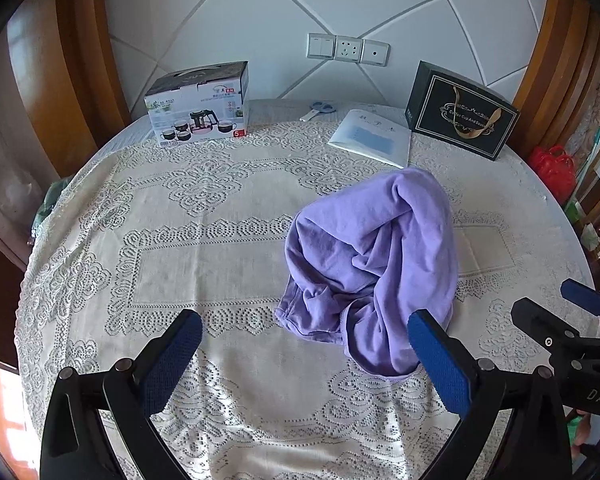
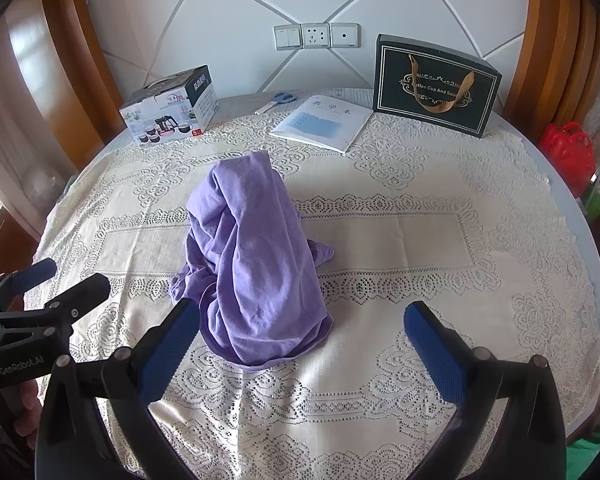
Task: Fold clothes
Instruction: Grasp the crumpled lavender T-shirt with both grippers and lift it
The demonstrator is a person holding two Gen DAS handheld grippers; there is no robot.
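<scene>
A crumpled purple garment [image 1: 370, 264] lies in a heap on the lace tablecloth [image 1: 204, 264], right of centre in the left wrist view and left of centre as the garment [image 2: 252, 264] in the right wrist view. My left gripper [image 1: 305, 334] stands open just before its near edge, the right blue pad close to the cloth. My right gripper [image 2: 302, 322] is open too, its left pad beside the heap's near side. Each gripper shows in the other's view: the right gripper [image 1: 556, 300] at the right edge, the left gripper [image 2: 70, 276] at the left edge. Neither holds anything.
At the back of the round table stand a tea-set box [image 1: 198, 102], a black gift bag [image 1: 462, 114], a white booklet [image 1: 372, 136] and scissors [image 1: 320, 110]. A wall with sockets [image 1: 348, 49] is behind. A red bag [image 1: 554, 168] hangs off the right.
</scene>
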